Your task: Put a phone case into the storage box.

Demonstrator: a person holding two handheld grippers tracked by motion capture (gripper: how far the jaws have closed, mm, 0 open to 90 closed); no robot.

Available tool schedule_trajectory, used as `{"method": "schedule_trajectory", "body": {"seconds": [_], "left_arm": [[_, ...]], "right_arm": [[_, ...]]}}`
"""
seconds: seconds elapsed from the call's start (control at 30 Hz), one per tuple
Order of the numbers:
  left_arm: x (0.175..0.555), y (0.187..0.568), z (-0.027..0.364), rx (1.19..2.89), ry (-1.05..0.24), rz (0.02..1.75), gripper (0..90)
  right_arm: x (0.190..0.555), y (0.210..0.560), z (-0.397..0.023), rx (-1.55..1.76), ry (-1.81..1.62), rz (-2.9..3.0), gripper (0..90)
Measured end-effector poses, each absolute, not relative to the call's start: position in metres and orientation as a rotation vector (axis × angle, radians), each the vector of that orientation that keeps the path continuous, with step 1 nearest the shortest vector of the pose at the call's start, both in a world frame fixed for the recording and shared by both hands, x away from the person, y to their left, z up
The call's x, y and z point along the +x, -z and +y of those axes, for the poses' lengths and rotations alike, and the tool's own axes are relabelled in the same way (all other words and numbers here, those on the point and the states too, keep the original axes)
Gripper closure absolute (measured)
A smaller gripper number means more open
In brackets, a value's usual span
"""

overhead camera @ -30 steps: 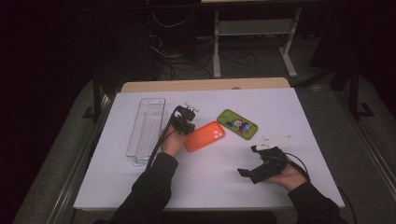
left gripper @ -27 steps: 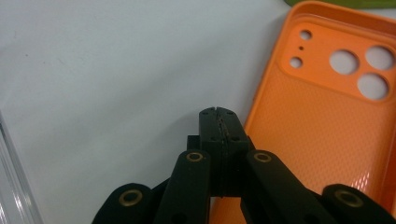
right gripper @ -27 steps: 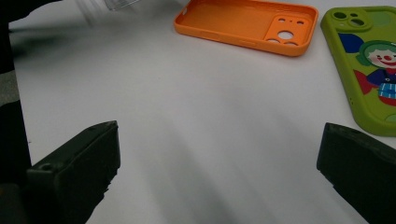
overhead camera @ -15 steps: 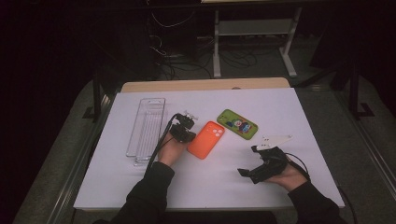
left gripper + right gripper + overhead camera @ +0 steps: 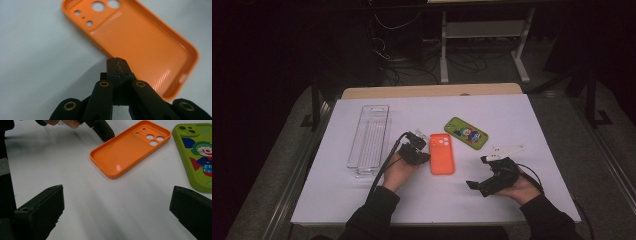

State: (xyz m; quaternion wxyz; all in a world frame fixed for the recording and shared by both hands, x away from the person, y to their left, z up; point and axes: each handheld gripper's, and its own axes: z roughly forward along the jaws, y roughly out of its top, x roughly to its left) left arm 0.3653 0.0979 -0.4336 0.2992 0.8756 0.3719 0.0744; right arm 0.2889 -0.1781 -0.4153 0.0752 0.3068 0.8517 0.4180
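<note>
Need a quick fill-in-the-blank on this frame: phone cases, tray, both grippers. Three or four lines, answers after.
1. The left gripper has its jaws ____, tips beside the orange phone case.
2. The right gripper has its jaws ____, with nothing between them.
3. The phone case with a clown picture is ____ in colour.
4. The clear tray lies on the white table to the ____ of the orange case in the high view.

Missing words: shut; open; green; left
</note>
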Motion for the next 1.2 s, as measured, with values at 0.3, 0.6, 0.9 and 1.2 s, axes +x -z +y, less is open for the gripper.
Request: {"method": "schedule_trajectory", "body": {"seconds": [0.3,0.6,0.9,1.2], "left_arm": [[0.351,0.434,0.072,2.332,-0.126,0.878,89.7],[0.349,0.438,0.057,2.304,-0.072,0.818,89.7],[0.345,0.424,0.072,2.292,-0.058,0.672,73.4],[0.334,0.416,0.107,2.284,-0.069,0.612,42.3]], "right_arm": [[0.288,0.415,-0.177,0.934,-1.252,2.558,0.0],[0.289,0.416,-0.177,0.926,-1.255,2.556,0.0],[0.289,0.415,-0.179,0.940,-1.256,2.552,0.0],[0.291,0.417,-0.178,0.951,-1.238,2.561,0.0]]}}
